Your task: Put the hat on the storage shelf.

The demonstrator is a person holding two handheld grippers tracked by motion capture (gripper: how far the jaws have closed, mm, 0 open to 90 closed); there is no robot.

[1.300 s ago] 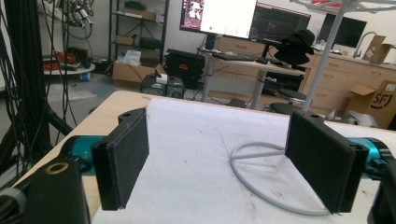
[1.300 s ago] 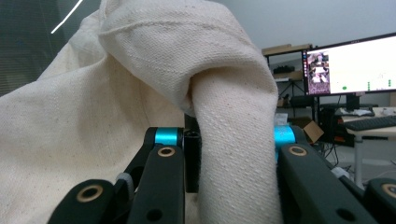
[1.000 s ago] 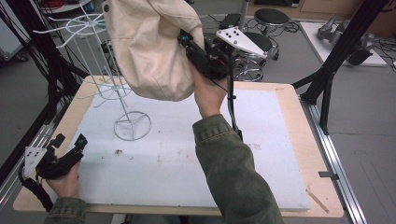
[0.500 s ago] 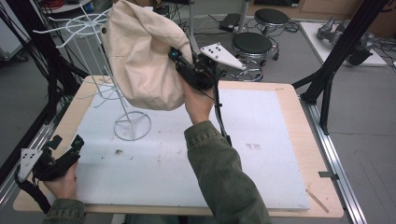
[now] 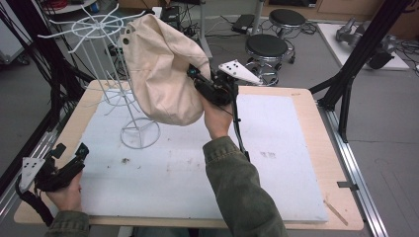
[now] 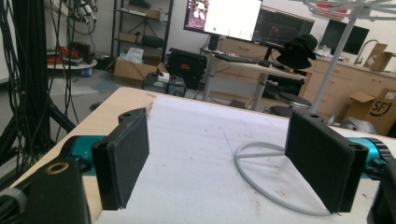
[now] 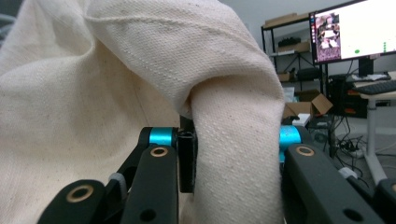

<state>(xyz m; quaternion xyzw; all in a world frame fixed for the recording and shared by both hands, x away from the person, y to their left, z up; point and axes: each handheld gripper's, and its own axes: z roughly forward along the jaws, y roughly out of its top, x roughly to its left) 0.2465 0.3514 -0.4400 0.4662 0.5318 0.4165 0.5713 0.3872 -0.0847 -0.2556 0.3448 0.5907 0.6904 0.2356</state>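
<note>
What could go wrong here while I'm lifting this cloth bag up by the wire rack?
The right gripper pinches just one fold of the cream bag; in the right gripper view the cloth bunches between the jaws, so it might slip out. The bag hangs against the white wire rack, which looks light on its small ring base; a snag could tip it. The left gripper sits open at the table corner, too far away to steady anything.

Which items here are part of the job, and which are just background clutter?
In the job:
- bag, clamped by the right gripper
- wire rack
- left gripper, open, idle at the table edge

Just about:
- stools
- monitor
- boxes
</note>
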